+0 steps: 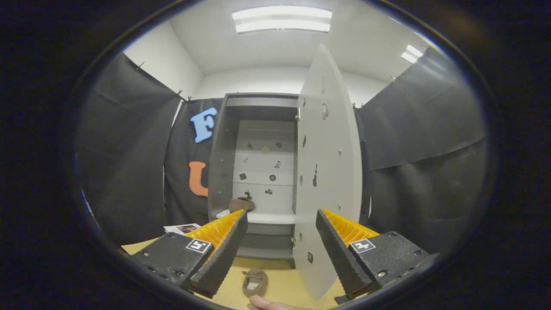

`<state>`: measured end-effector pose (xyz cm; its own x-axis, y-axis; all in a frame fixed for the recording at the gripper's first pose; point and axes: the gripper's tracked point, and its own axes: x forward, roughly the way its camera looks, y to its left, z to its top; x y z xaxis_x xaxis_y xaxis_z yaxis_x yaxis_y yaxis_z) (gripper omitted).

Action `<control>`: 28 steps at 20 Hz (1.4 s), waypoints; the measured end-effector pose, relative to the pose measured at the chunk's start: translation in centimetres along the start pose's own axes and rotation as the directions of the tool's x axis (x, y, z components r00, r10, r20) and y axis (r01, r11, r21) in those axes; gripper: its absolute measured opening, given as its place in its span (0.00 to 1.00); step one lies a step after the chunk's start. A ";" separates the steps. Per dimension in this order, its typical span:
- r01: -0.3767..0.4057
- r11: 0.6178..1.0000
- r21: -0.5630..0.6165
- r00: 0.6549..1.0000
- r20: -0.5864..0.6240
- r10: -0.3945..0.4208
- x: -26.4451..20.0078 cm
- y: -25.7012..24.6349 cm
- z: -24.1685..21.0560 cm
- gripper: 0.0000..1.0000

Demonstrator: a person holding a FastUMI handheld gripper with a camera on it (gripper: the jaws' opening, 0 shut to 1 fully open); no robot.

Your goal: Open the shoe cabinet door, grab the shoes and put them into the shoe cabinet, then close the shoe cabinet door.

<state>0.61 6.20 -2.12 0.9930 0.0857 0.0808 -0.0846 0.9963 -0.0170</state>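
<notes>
**Cabinet open, one shoe in, one on the desk**

Black cloth walled the booth around a tan desk. The cabinet stood beyond the claw, its door swung open. One shoe sat inside, half hidden by a finger. Another shoe lay between the spread, empty fingers. A fingertip was cut off below.

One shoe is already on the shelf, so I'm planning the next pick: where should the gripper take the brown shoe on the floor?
Come from above onto the brown shoe, lying opening-up between the open gripper fingers. Probably pinch one side wall at the collar, one finger inside, keeping left of the open cabinet door.
</notes>
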 end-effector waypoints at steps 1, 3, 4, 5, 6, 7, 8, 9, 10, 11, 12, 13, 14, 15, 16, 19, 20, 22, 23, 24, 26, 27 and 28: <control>-0.008 1.000 -0.011 1.000 -0.019 0.008 0.4 0.8 -1.1 1.00; -0.030 0.999 -0.014 0.998 -0.063 0.029 1.5 2.3 -3.3 1.00; -0.039 0.999 -0.007 0.996 -0.082 0.039 2.0 3.0 -4.4 1.00; -0.041 0.999 0.006 0.994 -0.099 0.041 2.7 3.6 -5.5 1.00; -0.037 0.999 0.017 0.993 -0.115 0.038 3.3 3.9 -6.6 1.00; -0.032 0.999 0.024 0.991 -0.131 0.035 4.0 4.0 -7.7 1.00; -0.026 0.999 0.025 0.988 -0.149 0.029 4.7 4.1 -9.0 1.00; -0.022 1.000 0.021 0.985 -0.170 0.026 5.4 4.3 -10.4 1.00; -0.023 1.000 0.015 0.981 -0.193 0.025 6.0 4.5 -11.8 1.00; -0.020 1.000 0.009 0.975 -0.219 0.022 6.6 4.8 -13.5 1.00; -0.018 1.000 0.007 0.969 -0.247 0.019 7.2 4.9 -15.2 1.00; -0.021 1.000 0.009 0.961 -0.277 0.022 7.9 5.1 -16.8 1.00; -0.026 1.000 0.015 0.950 -0.309 0.030 8.4 5.5 -18.4 1.00; -0.035 0.999 0.026 0.940 -0.338 0.042 8.9 6.0 -20.0 1.00; -0.043 0.998 0.040 0.931 -0.360 0.055 9.5 6.5 -21.4 1.00; -0.061 0.996 0.063 0.907 -0.414 0.082 11.0 7.6 -25.6 1.00; -0.065 0.996 0.063 0.900 -0.428 0.085 11.5 7.9 -26.8 1.00; -0.068 0.996 0.056 0.884 -0.460 0.086 12.2 8.5 -29.6 1.00; -0.071 0.996 0.057 0.875 -0.476 0.089 12.5 8.9 -31.0 1.00; -0.074 0.995 0.062 0.863 -0.497 0.095 12.8 9.2 -32.5 1.00; -0.078 0.994 0.078 0.837 -0.536 0.108 13.1 9.8 -35.4 0.99; -0.074 0.994 0.079 0.827 -0.552 0.106 13.2 9.8 -36.5 0.98; -0.070 0.995 0.076 0.822 -0.560 0.101 13.6 9.9 -37.6 0.92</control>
<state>16.33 16.80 -38.63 0.8538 0.1653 -0.4937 -0.1603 0.9857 0.0528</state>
